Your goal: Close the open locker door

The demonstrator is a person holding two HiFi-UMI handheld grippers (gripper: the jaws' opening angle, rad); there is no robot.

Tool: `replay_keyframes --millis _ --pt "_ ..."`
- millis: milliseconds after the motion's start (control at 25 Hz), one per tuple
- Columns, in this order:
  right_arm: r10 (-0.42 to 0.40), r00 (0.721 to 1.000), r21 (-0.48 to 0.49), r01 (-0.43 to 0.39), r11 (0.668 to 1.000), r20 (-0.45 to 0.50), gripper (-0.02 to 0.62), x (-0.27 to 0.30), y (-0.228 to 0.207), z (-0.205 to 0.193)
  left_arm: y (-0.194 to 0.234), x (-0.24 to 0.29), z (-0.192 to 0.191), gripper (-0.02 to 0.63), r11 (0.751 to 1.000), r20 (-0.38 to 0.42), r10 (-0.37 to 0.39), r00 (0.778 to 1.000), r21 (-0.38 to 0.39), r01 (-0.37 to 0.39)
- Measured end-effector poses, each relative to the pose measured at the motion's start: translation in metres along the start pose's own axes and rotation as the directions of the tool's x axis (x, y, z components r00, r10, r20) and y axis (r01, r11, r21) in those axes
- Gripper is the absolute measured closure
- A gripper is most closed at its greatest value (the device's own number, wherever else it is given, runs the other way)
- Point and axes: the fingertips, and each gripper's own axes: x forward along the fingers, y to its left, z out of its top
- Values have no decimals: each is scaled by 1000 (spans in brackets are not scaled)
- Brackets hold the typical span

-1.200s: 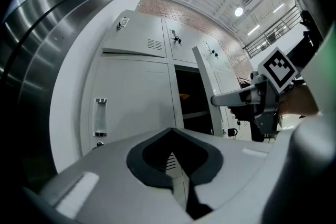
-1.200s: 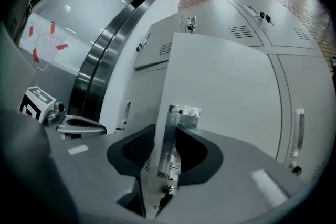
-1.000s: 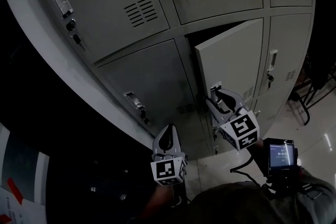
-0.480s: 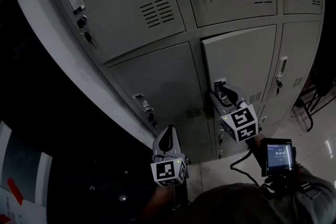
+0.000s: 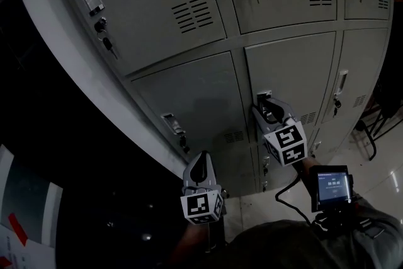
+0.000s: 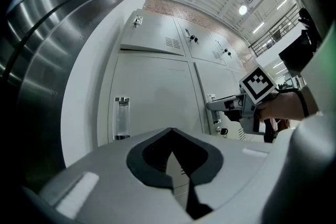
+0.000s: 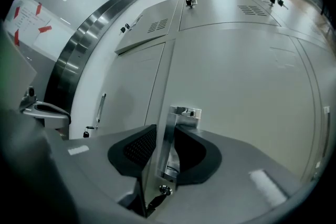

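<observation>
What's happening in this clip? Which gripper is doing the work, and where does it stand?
The right gripper is at the lower middle locker door, with that door's metal handle between its jaws. The jaws have just been closing and look pressed on the handle. The door now looks flush with its neighbours, so it seems shut or very nearly. The left gripper hangs apart in front of the lower left locker, with its jaws together and nothing in them.
</observation>
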Motion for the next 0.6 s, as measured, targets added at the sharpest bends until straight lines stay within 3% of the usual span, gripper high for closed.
replay_keyframes --millis 600 --pt "-49 999 -65 49 997 5 466 3 -2 0 5 0 1 604 1000 -11 6 1000 3 -6"
